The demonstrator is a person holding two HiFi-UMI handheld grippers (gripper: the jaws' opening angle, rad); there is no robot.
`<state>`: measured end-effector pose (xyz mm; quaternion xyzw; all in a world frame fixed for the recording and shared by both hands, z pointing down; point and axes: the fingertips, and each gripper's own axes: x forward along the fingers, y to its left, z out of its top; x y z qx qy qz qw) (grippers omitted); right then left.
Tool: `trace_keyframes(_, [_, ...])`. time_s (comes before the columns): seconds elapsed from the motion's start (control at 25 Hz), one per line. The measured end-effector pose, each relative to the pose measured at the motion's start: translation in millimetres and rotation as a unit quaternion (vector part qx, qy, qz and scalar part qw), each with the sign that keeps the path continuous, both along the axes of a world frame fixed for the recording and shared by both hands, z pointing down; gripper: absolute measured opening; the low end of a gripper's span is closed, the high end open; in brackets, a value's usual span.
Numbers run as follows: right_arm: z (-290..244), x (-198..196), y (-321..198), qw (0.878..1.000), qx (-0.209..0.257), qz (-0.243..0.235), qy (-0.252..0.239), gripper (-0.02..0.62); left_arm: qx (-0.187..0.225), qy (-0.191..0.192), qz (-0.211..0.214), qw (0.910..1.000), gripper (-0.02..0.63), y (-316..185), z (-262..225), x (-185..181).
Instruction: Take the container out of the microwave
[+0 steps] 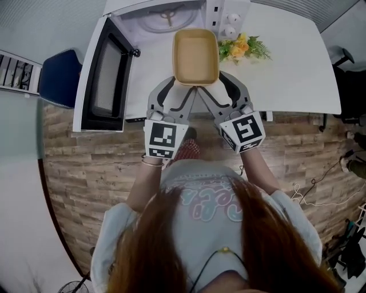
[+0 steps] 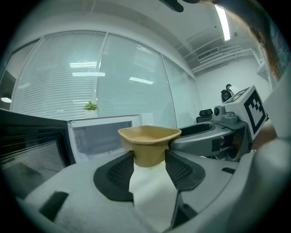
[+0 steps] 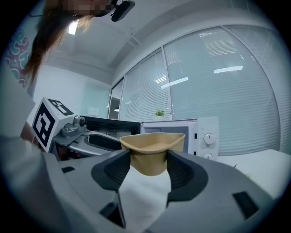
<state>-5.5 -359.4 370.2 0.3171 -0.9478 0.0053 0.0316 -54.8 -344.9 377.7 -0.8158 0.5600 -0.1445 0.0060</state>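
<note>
Left gripper and right gripper each pinch the near wall of the container under its rim. It hangs over the table, just outside the open microwave. It looks light and thin-walled, probably flexible — paired grips below the rim should keep it level.

A tan container is out in front of the white microwave, above the white tabletop. The left tongs and the right tongs pinch its near end, one at each corner. The microwave door stands wide open on the left. Yellow flowers lie just beside the container.
</note>
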Motion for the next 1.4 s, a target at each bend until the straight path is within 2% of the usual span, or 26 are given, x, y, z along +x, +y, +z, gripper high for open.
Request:
trace_keyframes(0.52, [-12.7, 42.5, 103.1, 0.999, 0.023, -0.023, -0.009, 0.239, 0.028, 0.002, -0.019, 0.9994, 0.212, 105.1, -12.7, 43.0])
trace_keyframes(0.88, [-17.8, 69.0, 174.0, 0.999, 0.028, -0.038, -0.004, 0.239, 0.032, 0.011, -0.031, 0.999, 0.212, 177.3, -16.2, 70.3])
trace_keyframes(1.4, [-28.3, 102.9, 235.9, 0.998, 0.036, -0.04, -0.014, 0.239, 0.037, 0.007, -0.027, 0.9989, 0.212, 238.7, -27.6, 103.9])
